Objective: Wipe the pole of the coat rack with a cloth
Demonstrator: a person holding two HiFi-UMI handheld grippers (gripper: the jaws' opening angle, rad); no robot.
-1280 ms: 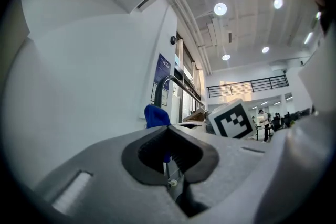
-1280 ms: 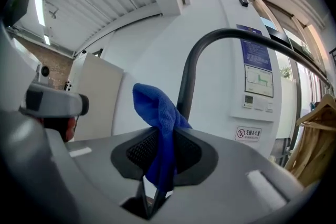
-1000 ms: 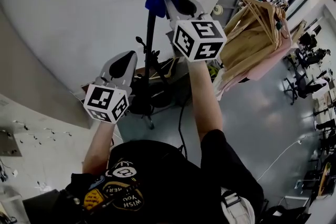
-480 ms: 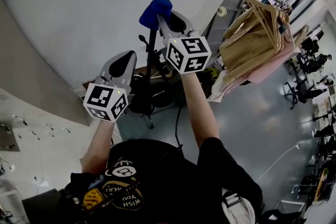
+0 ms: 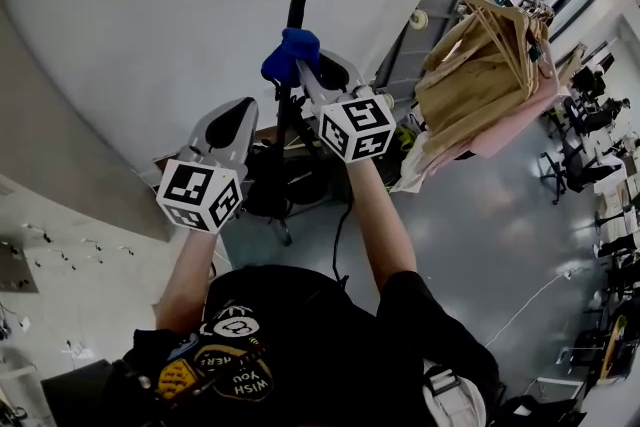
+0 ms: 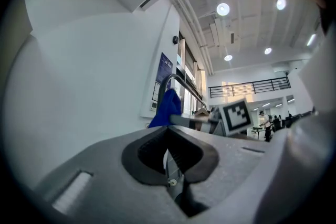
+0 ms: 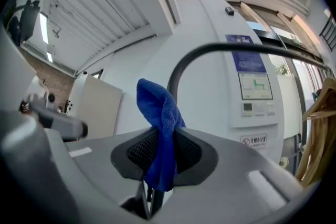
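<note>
Currently right gripper (image 5: 305,65) jaws are clamped shut on the blue cloth (image 5: 285,53), held against the coat rack pole (image 5: 293,5) below its bend. Left gripper (image 5: 232,120), left of pole: jaws closed, empty. Wooden hangers (image 5: 480,65) hang right of pole.

The right claw (image 5: 305,70) presses the blue cloth (image 5: 283,55) against the black pole (image 5: 296,3) — left claw (image 5: 235,115) lower, apart.

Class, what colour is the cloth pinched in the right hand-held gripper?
Blue; the soft blue cloth shows best in the right gripper view.
</note>
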